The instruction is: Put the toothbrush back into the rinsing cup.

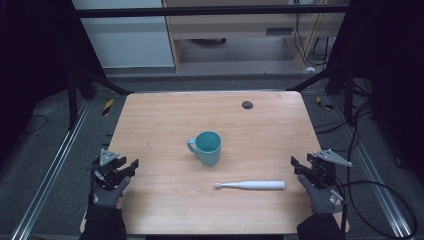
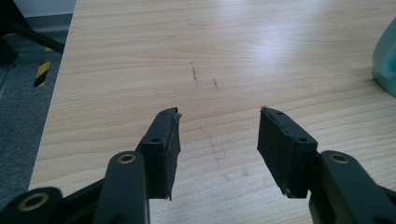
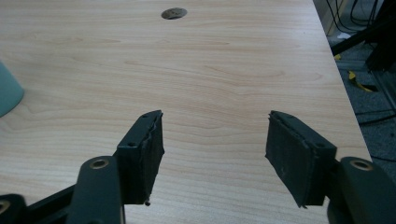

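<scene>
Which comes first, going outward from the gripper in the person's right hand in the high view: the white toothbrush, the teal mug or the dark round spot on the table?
From the right gripper:
1. White toothbrush, lying just to its left near the table's front edge.
2. Teal mug, upright at the table's middle.
3. Dark round spot, near the far edge.

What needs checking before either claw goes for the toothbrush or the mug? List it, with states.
1. Left claw open with nothing between its jaws: ok.
2. Right claw open with nothing between its jaws: ok.
3. Mug upright, mouth up, handle toward the left claw's side: ok.
4. Toothbrush lying flat, apart from the mug, handle end toward the right claw: ok.
5. Bare table between each claw and the two things: ok.
6. Anything inside the mug: cannot tell.
</scene>
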The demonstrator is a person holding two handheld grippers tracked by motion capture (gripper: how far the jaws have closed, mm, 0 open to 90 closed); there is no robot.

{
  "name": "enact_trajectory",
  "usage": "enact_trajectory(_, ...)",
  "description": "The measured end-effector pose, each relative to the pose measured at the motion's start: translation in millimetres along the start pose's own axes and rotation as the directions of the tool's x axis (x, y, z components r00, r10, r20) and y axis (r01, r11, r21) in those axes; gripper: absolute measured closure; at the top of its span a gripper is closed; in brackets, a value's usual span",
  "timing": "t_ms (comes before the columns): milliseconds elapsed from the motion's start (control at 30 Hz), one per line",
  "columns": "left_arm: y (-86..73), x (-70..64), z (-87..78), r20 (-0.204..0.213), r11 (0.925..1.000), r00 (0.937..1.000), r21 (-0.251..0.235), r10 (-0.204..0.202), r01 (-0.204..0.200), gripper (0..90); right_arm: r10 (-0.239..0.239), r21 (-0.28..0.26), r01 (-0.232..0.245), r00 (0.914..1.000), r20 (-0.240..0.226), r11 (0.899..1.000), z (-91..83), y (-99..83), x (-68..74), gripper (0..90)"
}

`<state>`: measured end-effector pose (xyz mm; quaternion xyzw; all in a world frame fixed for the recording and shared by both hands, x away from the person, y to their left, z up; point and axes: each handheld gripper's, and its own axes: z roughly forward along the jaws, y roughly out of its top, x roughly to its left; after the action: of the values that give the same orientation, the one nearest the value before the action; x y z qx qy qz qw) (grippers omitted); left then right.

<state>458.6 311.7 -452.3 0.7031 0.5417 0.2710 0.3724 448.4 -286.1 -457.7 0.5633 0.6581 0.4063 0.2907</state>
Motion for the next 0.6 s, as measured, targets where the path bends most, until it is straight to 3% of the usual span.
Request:
enact_trajectory(100,0.1,-1.9,1.4,0.008,1.0000,1.0000,0.003,0.002,-0.002,48.6,-0.028,0.011,0.028,0.9996,-0.008,1.000,-1.5,0.8,4.2,40.4)
enact_trajectory(233,-0.9,-4.6,2.4,0.015,0.9999,0.9998,0.003,0.012,-0.012,48.6,-0.065,0.041,0.068,0.9964,-0.054,0.997,-1.5,-0.4,15.3,48.1)
enact_trajectory(333,-3.2,-6.6,5.4,-0.002,0.9991,0.9991,0.001,0.043,-0.043,47.7,-0.072,0.075,0.079,0.9937,-0.086,0.994,0.2,-2.2,20.3,52.6)
enact_trajectory(433,-4.1,-7.1,6.9,-0.005,0.9988,0.9988,0.007,0.048,-0.048,47.5,-0.098,0.098,0.108,0.9900,-0.102,0.989,0.4,-3.0,24.9,58.7)
enact_trajectory(567,-4.5,-5.4,6.8,-0.010,0.9992,0.9992,0.008,0.039,-0.039,47.8,-0.093,0.119,0.109,0.9874,-0.127,0.987,0.0,-5.4,28.4,66.2)
enact_trajectory(600,-4.9,-4.0,6.4,-0.017,0.9994,0.9993,0.008,0.033,-0.033,48.0,-0.087,0.141,0.107,0.9859,-0.143,0.984,-1.5,-8.1,31.0,71.8)
